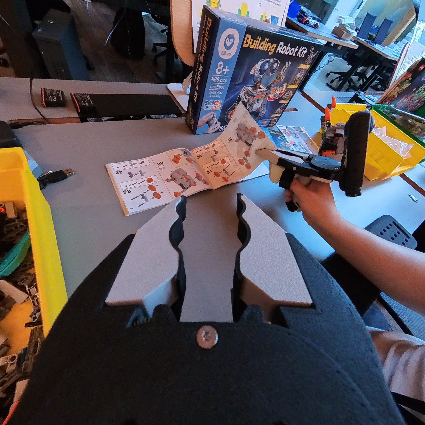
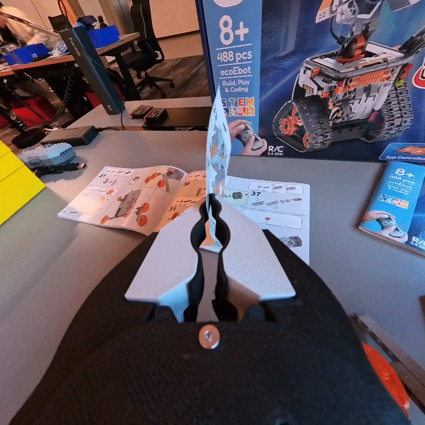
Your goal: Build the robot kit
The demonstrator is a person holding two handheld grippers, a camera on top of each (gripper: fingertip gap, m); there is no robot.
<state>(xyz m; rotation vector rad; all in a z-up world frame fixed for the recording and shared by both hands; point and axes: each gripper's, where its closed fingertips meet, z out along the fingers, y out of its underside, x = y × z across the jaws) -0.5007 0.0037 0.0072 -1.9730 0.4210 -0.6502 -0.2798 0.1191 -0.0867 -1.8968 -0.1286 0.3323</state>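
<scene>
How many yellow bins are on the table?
2: one yellow bin at the left edge beside the left gripper, another yellow bin at far right behind the right gripper. More may be hidden.

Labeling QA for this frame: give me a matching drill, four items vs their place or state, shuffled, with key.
Items:
1. left tool
2. right tool
3. kit box
4. yellow bin of parts

States:
A. stands upright on the table behind the booklet
B. shut on a lifted booklet page
C. open, empty, over the table near the booklet
D. at the left table edge, beside the left tool

Pairs: 1-C, 2-B, 3-A, 4-D
</scene>
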